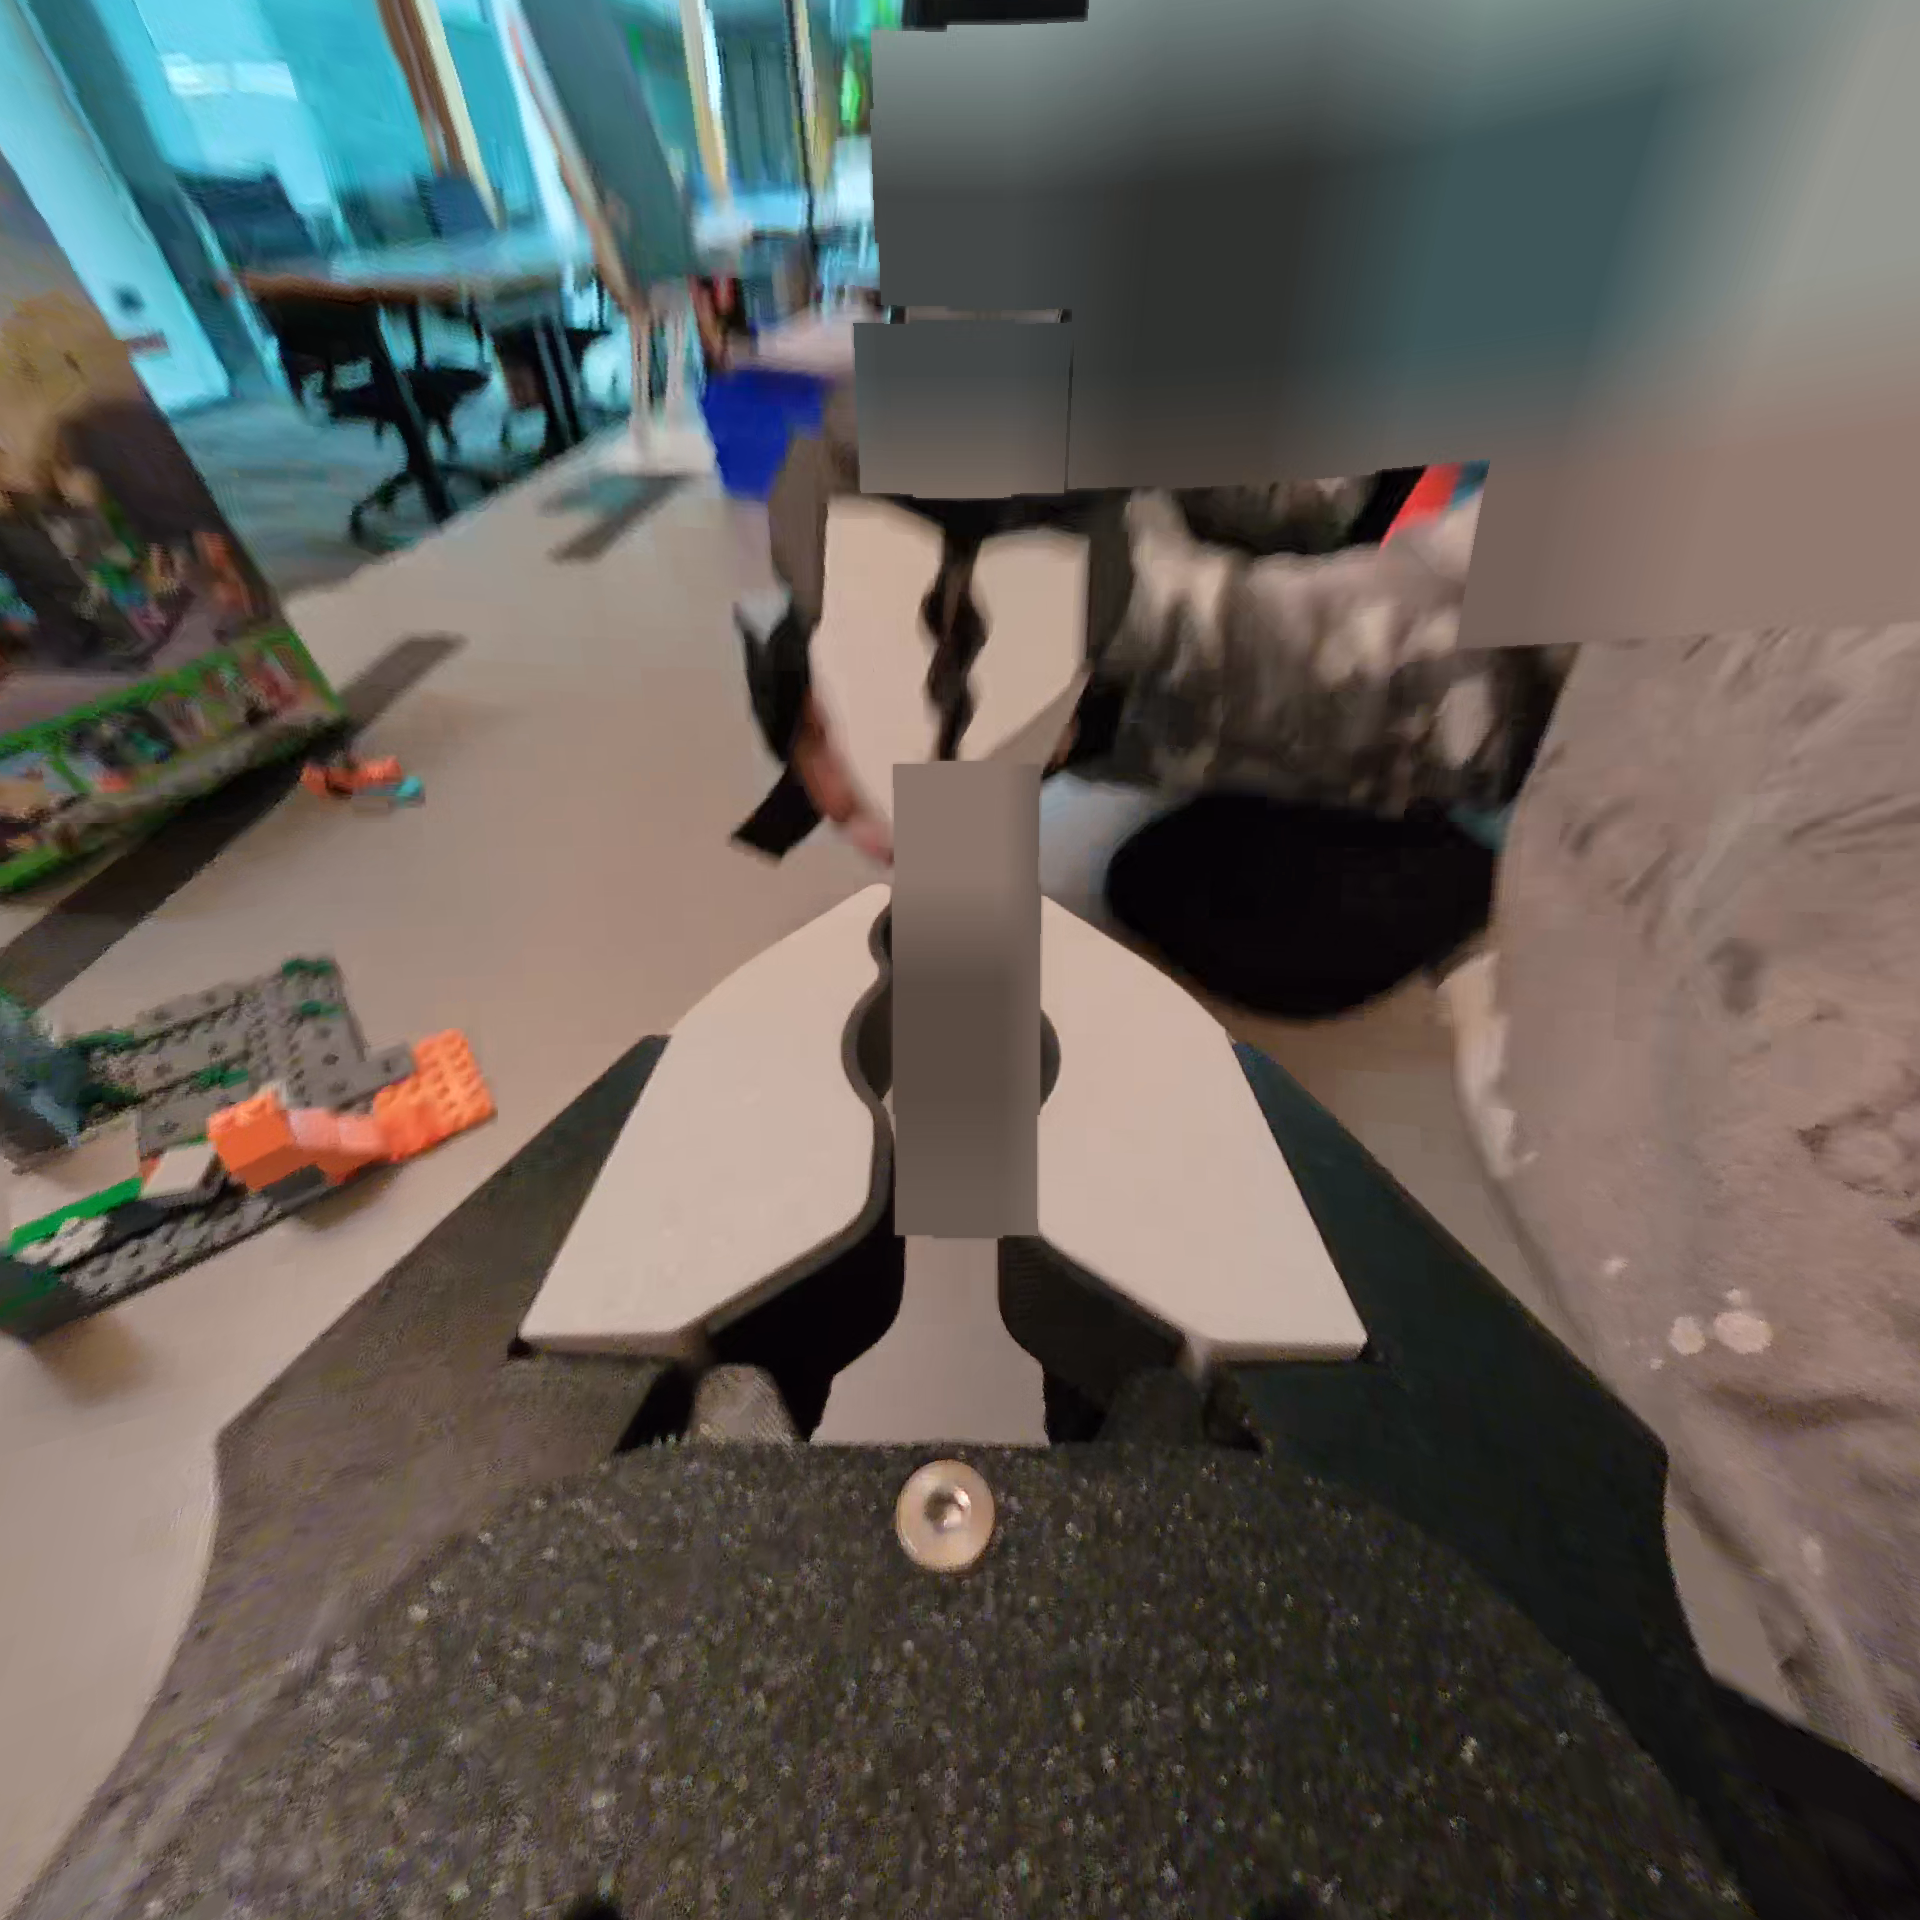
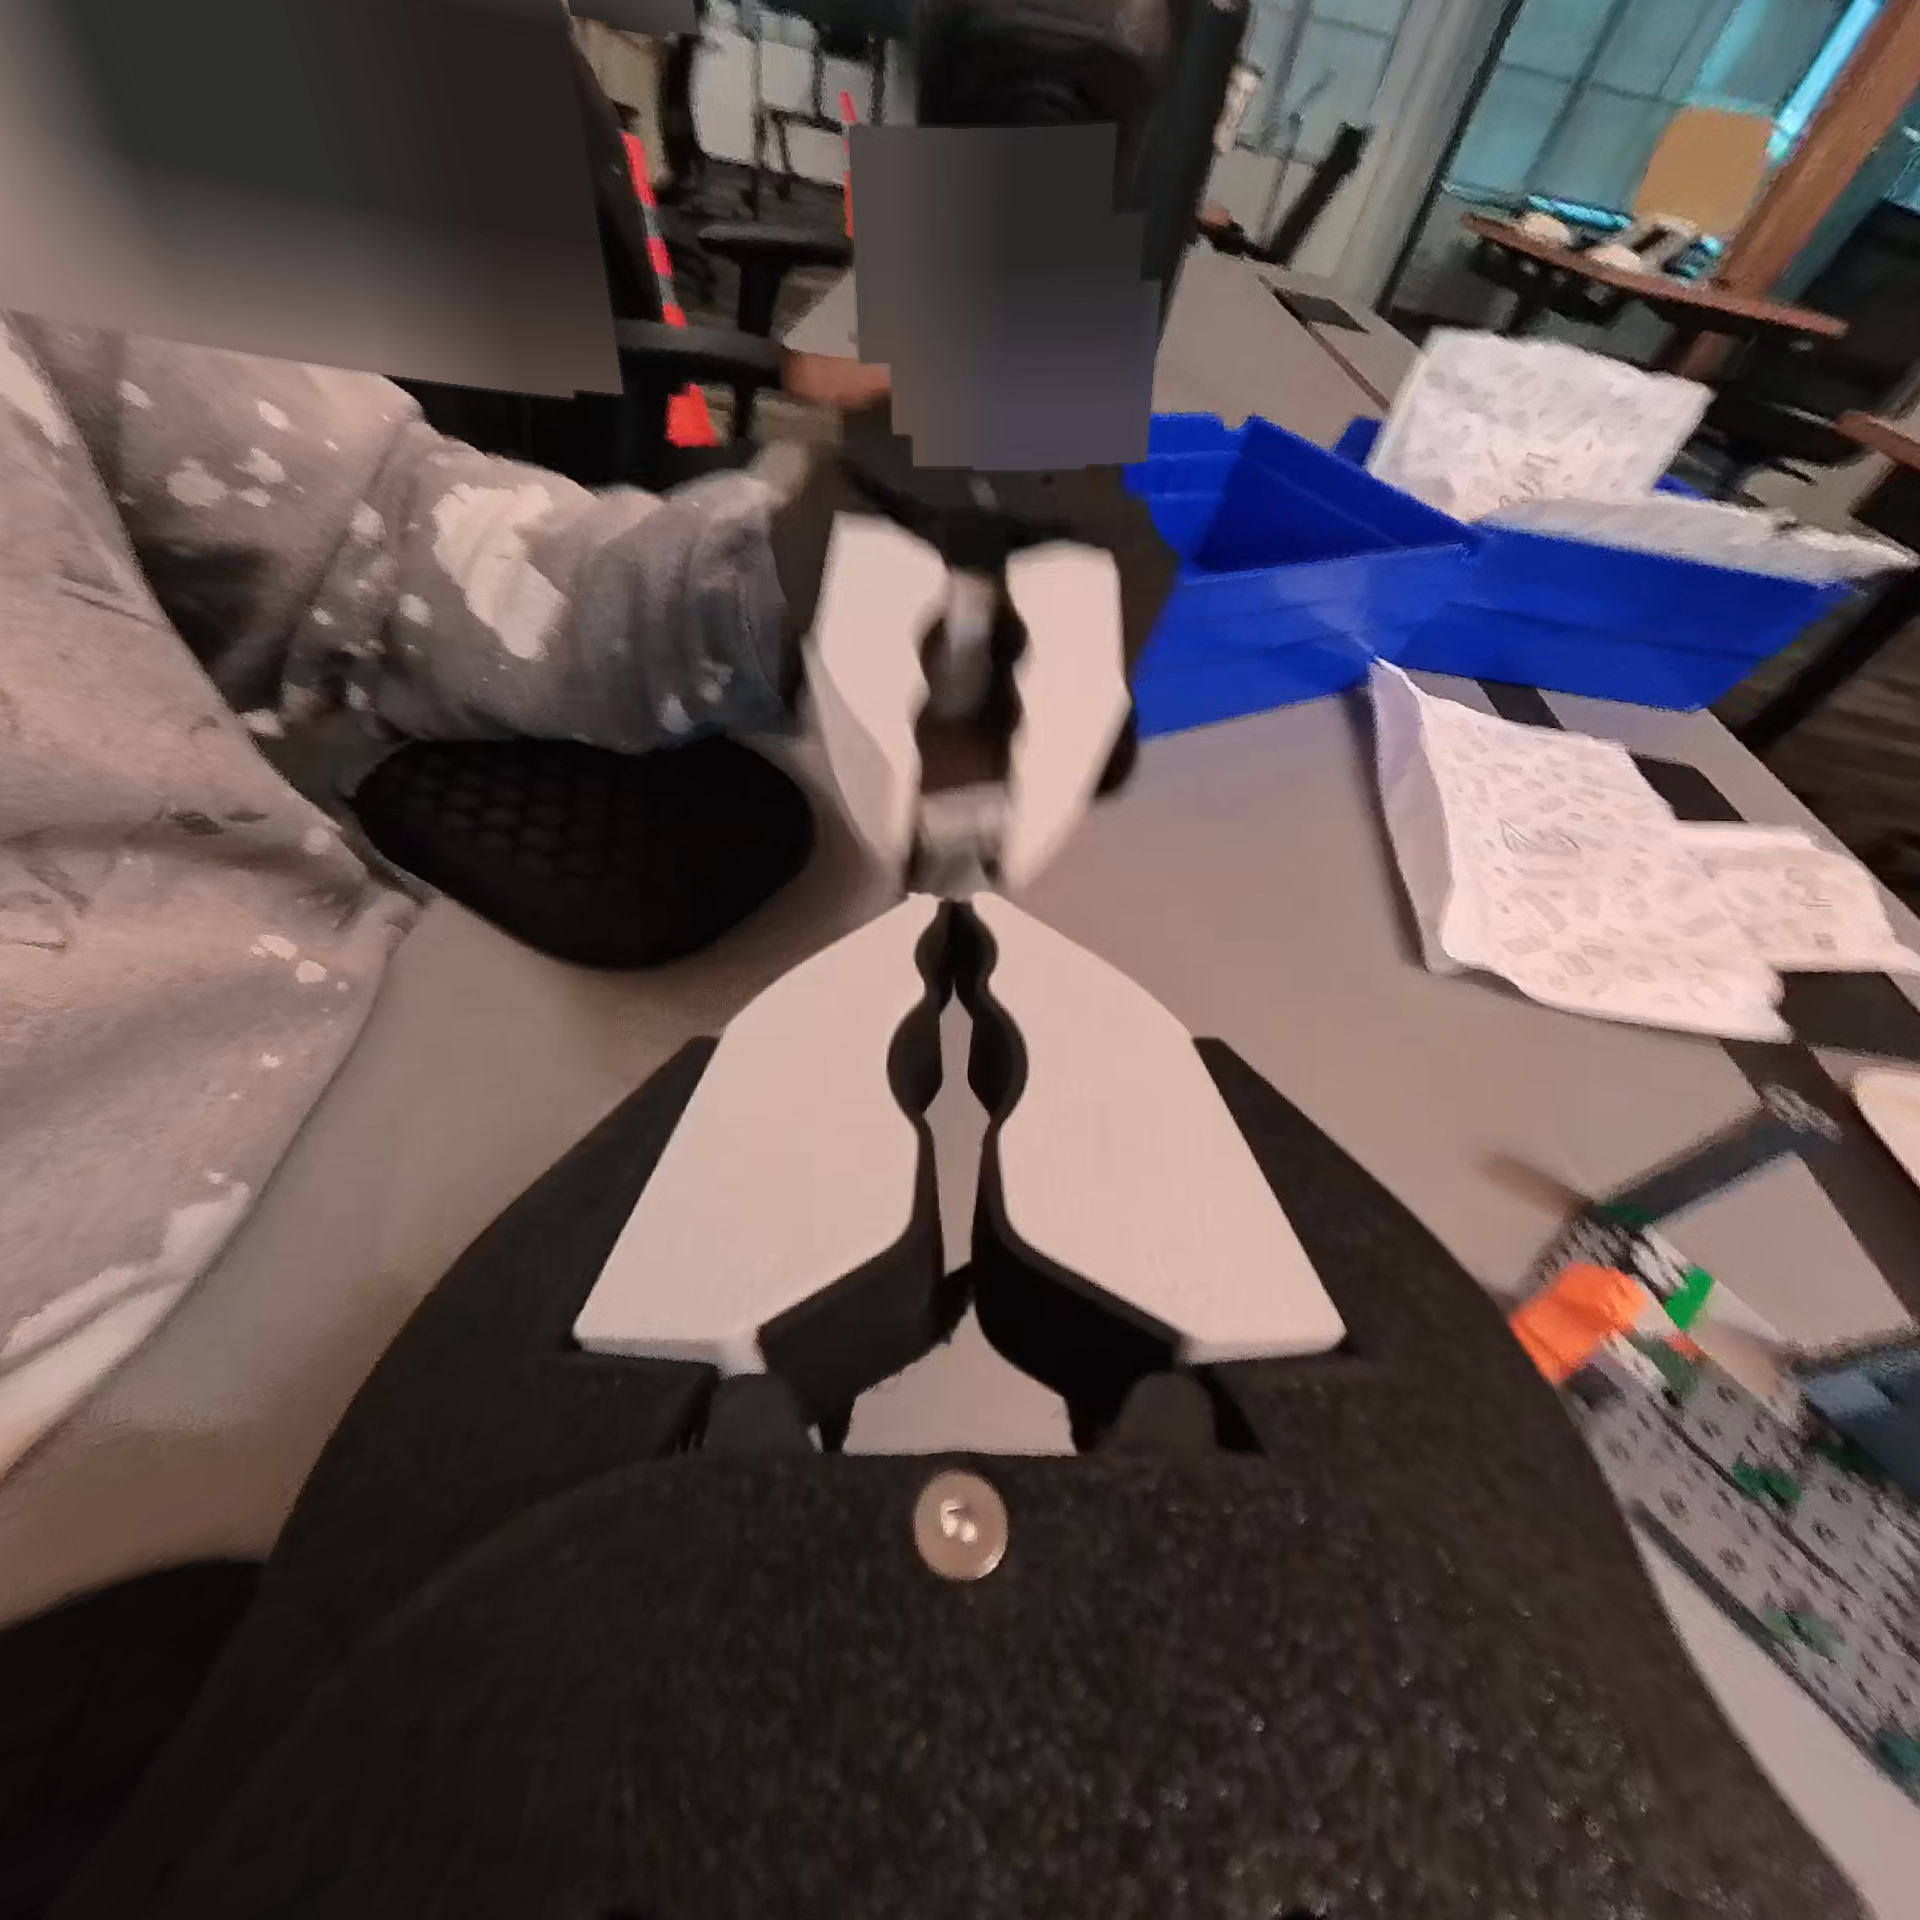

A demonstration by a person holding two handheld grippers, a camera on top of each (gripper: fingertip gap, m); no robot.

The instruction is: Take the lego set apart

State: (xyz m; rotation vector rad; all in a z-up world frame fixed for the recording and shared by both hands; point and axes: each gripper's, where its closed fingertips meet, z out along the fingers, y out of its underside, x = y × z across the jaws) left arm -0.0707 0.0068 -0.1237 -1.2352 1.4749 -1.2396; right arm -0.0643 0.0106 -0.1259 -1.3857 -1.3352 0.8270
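My two grippers meet tip to tip above the table's near edge. In the right wrist view, my left gripper (image 2: 966,857) faces the camera and is shut on a small light-grey piece (image 2: 961,826). My right gripper (image 2: 951,906) has its jaws together, tips right at that piece; I cannot tell whether it grips it. In the left wrist view a patch hides the gap of my left gripper (image 1: 964,904), and my right gripper (image 1: 951,748) shows beyond it. The lego set (image 1: 260,1091), grey plates with orange bricks (image 1: 312,1138), lies on the table to the left; it also shows in the right wrist view (image 2: 1714,1455).
The lego box (image 1: 125,644) stands at the far left, with loose pieces (image 1: 364,779) beside it. Blue bins (image 2: 1351,582) and white printed bags (image 2: 1610,894) sit on the grey table (image 2: 1247,935). A person's grey sleeve (image 2: 520,603) and a black chair seat (image 2: 582,852) are close by. My two grippers' fingertips are within a few centimetres of each other.
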